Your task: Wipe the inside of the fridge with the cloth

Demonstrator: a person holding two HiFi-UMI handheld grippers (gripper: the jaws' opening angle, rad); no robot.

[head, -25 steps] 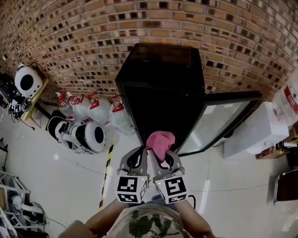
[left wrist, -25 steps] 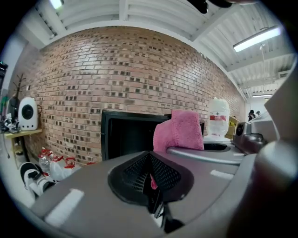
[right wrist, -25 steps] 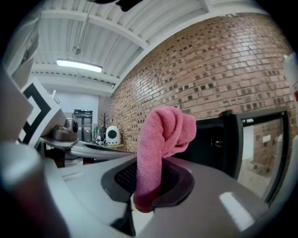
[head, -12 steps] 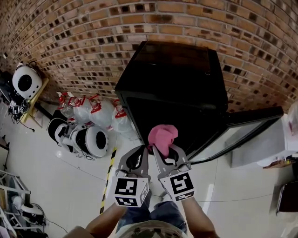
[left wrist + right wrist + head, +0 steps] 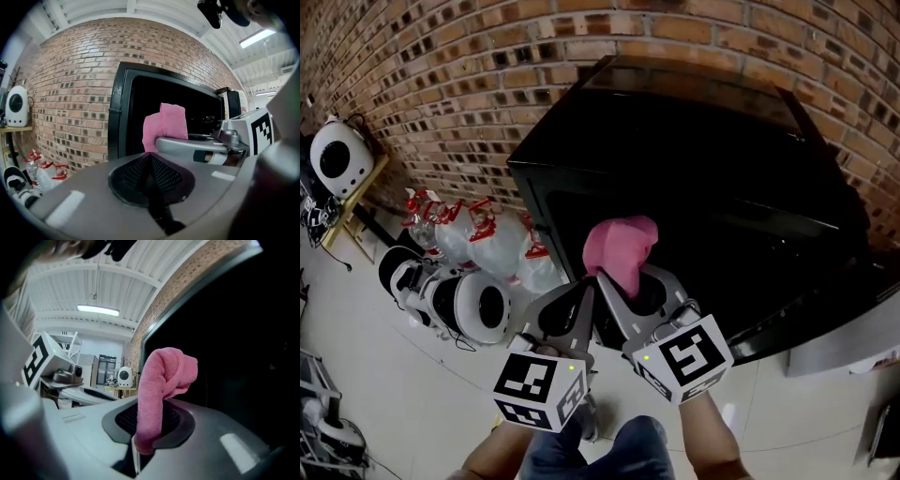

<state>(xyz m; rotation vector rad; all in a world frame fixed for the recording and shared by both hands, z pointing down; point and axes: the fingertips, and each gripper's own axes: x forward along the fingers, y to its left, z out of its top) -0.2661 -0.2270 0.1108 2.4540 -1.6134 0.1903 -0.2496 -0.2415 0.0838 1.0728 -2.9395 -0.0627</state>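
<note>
A black fridge (image 5: 694, 141) stands against the brick wall with its front open and its inside dark. My right gripper (image 5: 609, 281) is shut on a pink cloth (image 5: 619, 248), which bunches up above the jaws just in front of the opening. The cloth (image 5: 161, 380) hangs folded over the closed jaws in the right gripper view. My left gripper (image 5: 581, 292) sits right beside it, shut and empty. The left gripper view has the cloth (image 5: 165, 126) and the fridge's black frame (image 5: 121, 112) ahead.
The fridge's glass door (image 5: 862, 300) swings out to the right. Several water jugs (image 5: 492, 244) stand on the floor left of the fridge, with white round machines (image 5: 473, 305) beside them. A brick wall (image 5: 441, 84) runs behind.
Both grippers and the head have come closer to the fridge; its opening now fills much more of the head view. The cloth stays clamped in the right gripper.
</note>
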